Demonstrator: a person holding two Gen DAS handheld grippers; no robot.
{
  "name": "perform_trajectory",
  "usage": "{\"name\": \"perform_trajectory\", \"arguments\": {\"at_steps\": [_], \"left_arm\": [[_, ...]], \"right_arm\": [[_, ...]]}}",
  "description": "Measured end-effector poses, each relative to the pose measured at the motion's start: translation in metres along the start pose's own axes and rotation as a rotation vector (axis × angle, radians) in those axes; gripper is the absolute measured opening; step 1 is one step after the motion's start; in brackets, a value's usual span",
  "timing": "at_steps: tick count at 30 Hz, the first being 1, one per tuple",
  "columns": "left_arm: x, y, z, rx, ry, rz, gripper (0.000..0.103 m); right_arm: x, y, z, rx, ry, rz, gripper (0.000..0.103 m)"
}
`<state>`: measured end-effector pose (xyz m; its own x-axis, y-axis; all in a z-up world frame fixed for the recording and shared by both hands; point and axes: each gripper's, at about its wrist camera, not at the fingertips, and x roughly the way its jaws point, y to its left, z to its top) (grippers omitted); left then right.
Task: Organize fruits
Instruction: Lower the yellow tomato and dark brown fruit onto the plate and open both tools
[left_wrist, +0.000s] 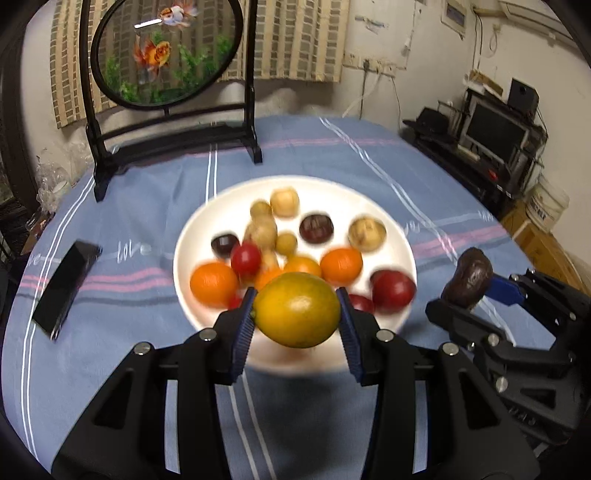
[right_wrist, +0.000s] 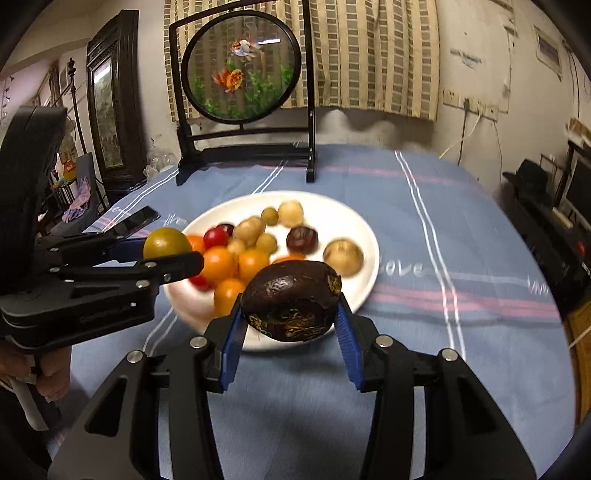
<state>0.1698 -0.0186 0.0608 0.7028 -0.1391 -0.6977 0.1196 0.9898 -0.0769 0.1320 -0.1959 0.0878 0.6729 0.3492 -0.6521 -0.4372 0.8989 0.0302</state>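
You've got a fruit in each hand right now. Your left gripper (left_wrist: 297, 314) has its jaws closed partway on a yellow-green lemon (left_wrist: 297, 309), blue pads pressed to both ends of it, and the fruit hangs clear above the near rim of the white plate (left_wrist: 400, 254). Your right gripper (right_wrist: 291, 310) has its jaws clamped about as narrowly on a dark, wrinkled brown fruit (right_wrist: 293, 302) with stringy roots on its underside, also held above the plate's near edge. From the left wrist view that dark fruit shows off to the right, beside the plate; from the right wrist view the lemon sits off to the left, in front of the oranges.

Down on the plate the pile is blurred but readable: several oranges (left_wrist: 214, 284) toward the near side, small red fruits (left_wrist: 393, 290) among and beside them, pale tan round ones (left_wrist: 284, 201) toward the far side, and a dark glossy one (left_wrist: 316, 229) near the middle. The plate sits on the blue striped cloth (left_wrist: 147, 192) covering the desk. A black phone (left_wrist: 66, 284) lies on the cloth well to the left of the plate, and a round goldfish screen (left_wrist: 162, 55) on a black stand rises at the far edge of the desk, in front of the curtain
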Motion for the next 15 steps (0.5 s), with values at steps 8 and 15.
{"name": "perform_trajectory", "arguments": {"at_steps": [8,15], "left_arm": [[0.038,0.016,0.031,-0.050,0.010,0.076,0.043],[0.061,0.024,0.034,-0.072,0.050,0.125,0.043]], "right_arm": [[0.047,-0.002,0.038,0.024,0.046,0.008,0.046],[0.081,-0.002,0.042,0.031,0.087,-0.031,0.047]]}}
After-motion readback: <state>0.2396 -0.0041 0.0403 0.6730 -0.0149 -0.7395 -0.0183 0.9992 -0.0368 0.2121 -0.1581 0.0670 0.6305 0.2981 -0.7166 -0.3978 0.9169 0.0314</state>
